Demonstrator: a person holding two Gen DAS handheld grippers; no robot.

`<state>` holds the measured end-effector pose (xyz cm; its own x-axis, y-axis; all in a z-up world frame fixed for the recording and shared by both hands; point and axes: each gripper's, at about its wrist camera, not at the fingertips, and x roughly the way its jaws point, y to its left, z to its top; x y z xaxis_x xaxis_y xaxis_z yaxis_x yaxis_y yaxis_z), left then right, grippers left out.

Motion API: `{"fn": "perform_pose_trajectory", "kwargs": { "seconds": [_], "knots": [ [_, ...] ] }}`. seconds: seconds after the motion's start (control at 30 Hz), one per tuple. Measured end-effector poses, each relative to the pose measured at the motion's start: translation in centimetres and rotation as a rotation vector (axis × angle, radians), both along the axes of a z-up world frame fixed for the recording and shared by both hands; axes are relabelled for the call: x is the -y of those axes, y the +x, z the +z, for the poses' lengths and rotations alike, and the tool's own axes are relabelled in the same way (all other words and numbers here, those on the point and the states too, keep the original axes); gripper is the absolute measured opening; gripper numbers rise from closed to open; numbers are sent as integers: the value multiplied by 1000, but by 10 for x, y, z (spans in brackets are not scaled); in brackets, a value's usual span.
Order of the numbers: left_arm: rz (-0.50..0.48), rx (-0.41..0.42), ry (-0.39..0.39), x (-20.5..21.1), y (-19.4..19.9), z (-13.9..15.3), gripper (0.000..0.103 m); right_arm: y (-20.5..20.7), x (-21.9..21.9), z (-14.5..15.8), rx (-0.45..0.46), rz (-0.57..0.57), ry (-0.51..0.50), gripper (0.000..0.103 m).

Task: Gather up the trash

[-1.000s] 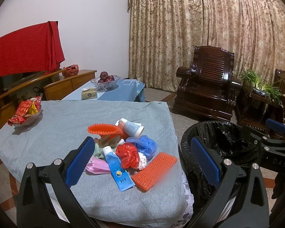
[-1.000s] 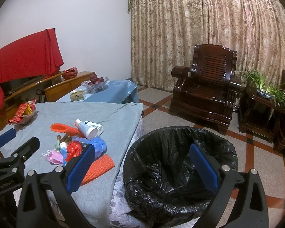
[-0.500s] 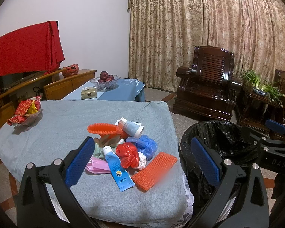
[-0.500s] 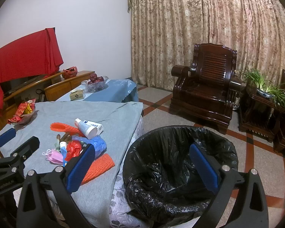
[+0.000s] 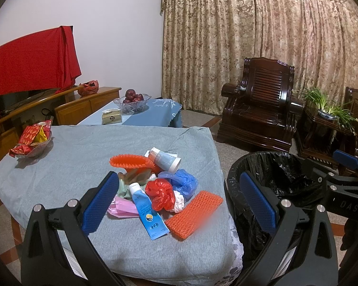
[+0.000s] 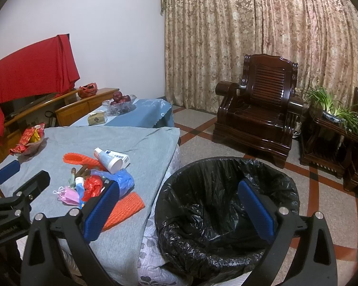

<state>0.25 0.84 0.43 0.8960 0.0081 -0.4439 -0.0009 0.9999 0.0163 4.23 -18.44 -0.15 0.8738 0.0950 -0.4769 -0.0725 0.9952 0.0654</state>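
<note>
Through the left wrist view, my left gripper (image 5: pixel 179 200) hung wide open and empty over the heap of crumpled plastic trash (image 5: pixel 160 186) on the grey-clothed table (image 5: pixel 71 166); nothing had shifted. Through the right wrist view, my right gripper (image 6: pixel 177 202) gaped empty above the black-lined bin (image 6: pixel 226 214), so collecting hadn't begun.

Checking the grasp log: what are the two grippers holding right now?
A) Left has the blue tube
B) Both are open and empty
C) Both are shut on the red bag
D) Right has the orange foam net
B: the left gripper and right gripper both stand wide open with nothing between the pads, and the trash pile lies untouched on the grey-covered table.
</note>
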Motion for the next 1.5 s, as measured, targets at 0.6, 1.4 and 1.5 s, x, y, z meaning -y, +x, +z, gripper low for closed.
{"fn": "perform_pose_trajectory", "kwargs": {
  "seconds": [0.6,1.4,1.5],
  "knots": [
    [3,-2,-7,-4,1,1,98,0,-4,-2,-3,5,-2,97],
    [169,-46,25,-83,25,-41,98,43,-77,-53,-108,163,-2,97],
    [194,-59,30,-98,29,-51,98,51,-91,-65,-120,195,-21,97]
  ]
}}
